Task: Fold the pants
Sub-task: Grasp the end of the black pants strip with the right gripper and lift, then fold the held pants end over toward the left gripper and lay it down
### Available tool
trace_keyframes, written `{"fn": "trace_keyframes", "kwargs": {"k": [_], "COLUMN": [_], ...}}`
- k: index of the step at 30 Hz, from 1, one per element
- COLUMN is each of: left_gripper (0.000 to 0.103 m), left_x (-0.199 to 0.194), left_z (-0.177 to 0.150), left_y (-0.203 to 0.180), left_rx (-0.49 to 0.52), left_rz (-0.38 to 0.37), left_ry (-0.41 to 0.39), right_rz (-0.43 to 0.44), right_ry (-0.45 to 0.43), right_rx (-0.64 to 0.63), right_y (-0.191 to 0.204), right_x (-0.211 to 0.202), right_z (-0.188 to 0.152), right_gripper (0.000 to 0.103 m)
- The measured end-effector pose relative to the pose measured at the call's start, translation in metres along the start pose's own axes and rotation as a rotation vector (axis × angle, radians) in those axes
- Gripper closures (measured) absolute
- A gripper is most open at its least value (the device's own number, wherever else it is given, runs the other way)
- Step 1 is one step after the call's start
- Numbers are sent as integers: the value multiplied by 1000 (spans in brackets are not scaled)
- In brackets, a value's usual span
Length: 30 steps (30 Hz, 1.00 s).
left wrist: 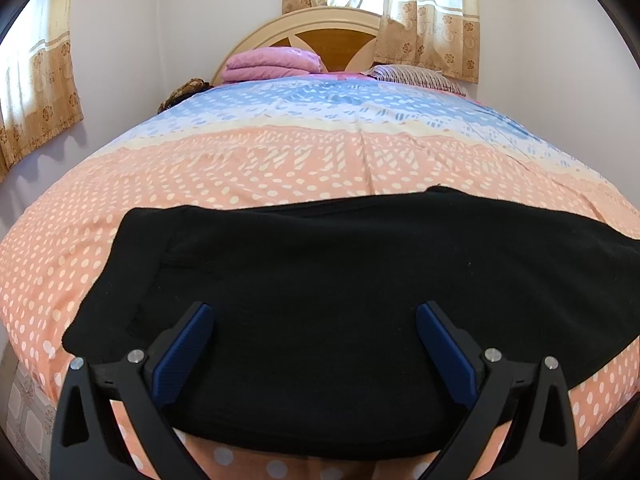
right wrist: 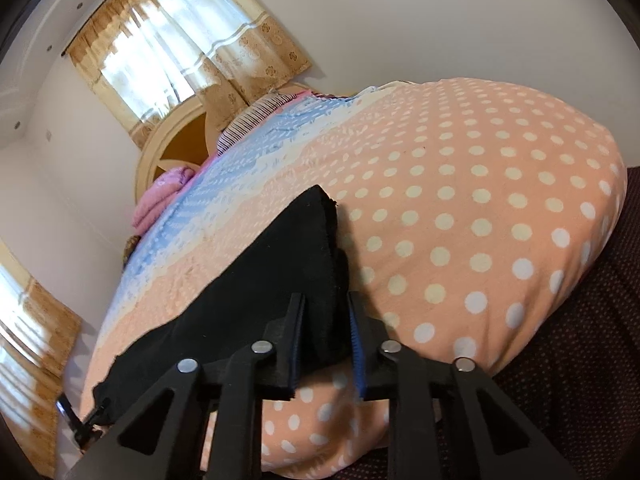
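Left wrist view, left to right. Beige floral curtain (left wrist: 36,92) on the left wall. The bed carries a peach, white-dotted cotton bedspread (left wrist: 280,168) that turns to blue bands toward the headboard. At the far end: a folded stack of pink cloth (left wrist: 272,65), a rounded cream-and-brown wooden headboard (left wrist: 332,40), a striped pillow (left wrist: 416,77), and a second beige curtain (left wrist: 384,4) over the window.

The black soft-fabric pants (left wrist: 340,272) lie flat on the near part of the bedspread, close to the bed's near edge. Long axis runs left-right across this view, parallel to that edge; the near hem overhangs it slightly. The left end is squared with a stitched seam line; the right end runs out toward the frame edge. Which end is the waist I cannot tell.

Left gripper (left wrist: 314,320), black with blue pads: jaws spread wide, hovering over the pants' near middle, nothing between the pads.

Right wrist view (tilted). The pants (right wrist: 256,280) run from lower left up to a pointed corner at centre. At the lower-left end a black drawstring toggle (right wrist: 86,426) hangs off the bed edge.

Right gripper (right wrist: 326,312): jaws drawn close, a bunched fold at the pants' right-hand end sits between the blue pads, pinched.
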State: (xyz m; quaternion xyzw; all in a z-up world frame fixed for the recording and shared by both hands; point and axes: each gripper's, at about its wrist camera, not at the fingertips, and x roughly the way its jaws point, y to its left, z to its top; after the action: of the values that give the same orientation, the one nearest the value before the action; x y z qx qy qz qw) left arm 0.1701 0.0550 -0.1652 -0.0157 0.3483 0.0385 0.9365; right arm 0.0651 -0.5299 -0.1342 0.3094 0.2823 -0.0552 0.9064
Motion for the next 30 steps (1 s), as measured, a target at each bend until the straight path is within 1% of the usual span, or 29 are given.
{"fn": "trace_keyframes", "kwargs": {"k": [1,5,10,14,18,20,23,30], "left_gripper": [0,0,0,0,0,0,0,0], "left_x": [0,-1,-4,-9,-16,-20,-22,-27], "left_z": [0,0,3,7,12,15,17,19], "left_y": [0,1,1,3,2,2,0,-7], "left_rx": [0,2,5,-11,-11,-27,-40,-35], "left_rz": [-1,0,3,-27,-54,-84,-119,-169], "left_ry": [1,1,-4,-5,-20,-20,-15,-15], "right_rz": [12,5,-2,11,50,64,90,155], "right_ry": [-6,-48,-105,-122,-112,-94,-74,0], "right_rx": [8,-18,-118,-198,-298,-343,-374,-443], "right_y": [0,13,54,89,131,149,170,219], "right_x": [-1,-13,-28,-32,-30,-26,-17,18], "right_z": [0,-1,0,-3,-12,-18,-23,-44], "right_gripper": [87,88,88,88,88,88,89,89]}}
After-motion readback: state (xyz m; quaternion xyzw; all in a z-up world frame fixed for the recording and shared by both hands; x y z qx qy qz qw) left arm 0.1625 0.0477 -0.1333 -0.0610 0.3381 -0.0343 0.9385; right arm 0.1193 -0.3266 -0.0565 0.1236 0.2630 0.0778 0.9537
